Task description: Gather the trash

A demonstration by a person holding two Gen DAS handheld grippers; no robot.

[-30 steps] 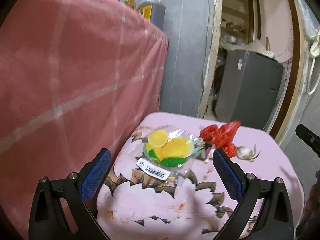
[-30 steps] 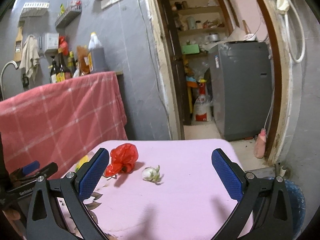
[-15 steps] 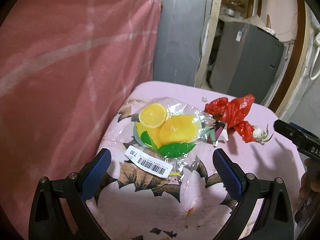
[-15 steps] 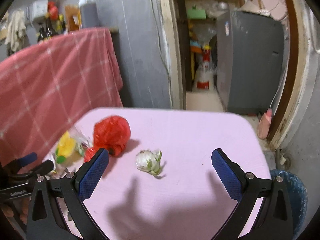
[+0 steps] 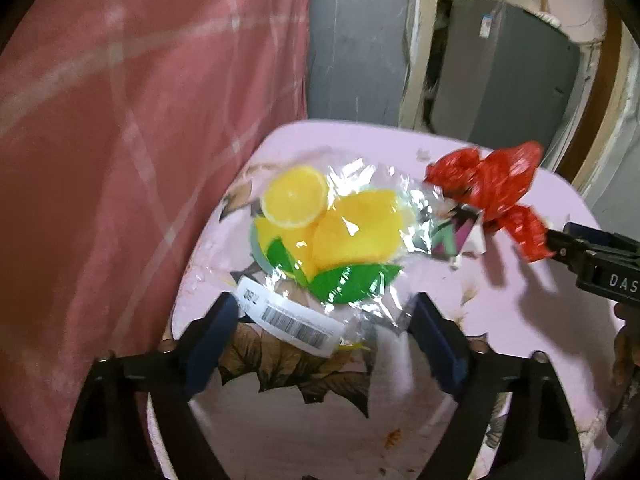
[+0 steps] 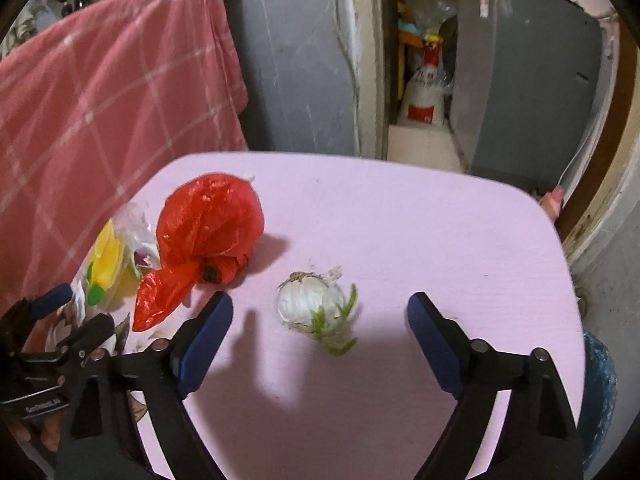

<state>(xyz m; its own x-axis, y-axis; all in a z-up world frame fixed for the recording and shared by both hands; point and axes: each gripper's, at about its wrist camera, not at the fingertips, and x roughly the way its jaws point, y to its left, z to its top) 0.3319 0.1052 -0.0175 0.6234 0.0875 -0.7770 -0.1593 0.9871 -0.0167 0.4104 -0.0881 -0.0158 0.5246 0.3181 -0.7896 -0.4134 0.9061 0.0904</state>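
Both jaws apart, just been closing. Left gripper point(image 5: 324, 336) straddles clear plastic wrapper w/ lemon print point(image 5: 328, 236), pads not pressing. Right gripper point(image 6: 320, 332) brackets white garlic bulb point(image 6: 314, 306), untouched, beside crumpled red plastic bag point(image 6: 208, 224) on pink bench point(image 6: 420, 240).

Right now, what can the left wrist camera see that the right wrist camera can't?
Only the left wrist view shows the barcode label on the clear lemon-print wrapper, lying between the open left gripper fingers, untouched.

Only the right wrist view shows the sprouting garlic bulb ahead of the open right gripper, and the blue bag past the table's edge.

Both gripper jaws have just been closing. Both views share the red plastic bag, the pink table and the red checked cloth.
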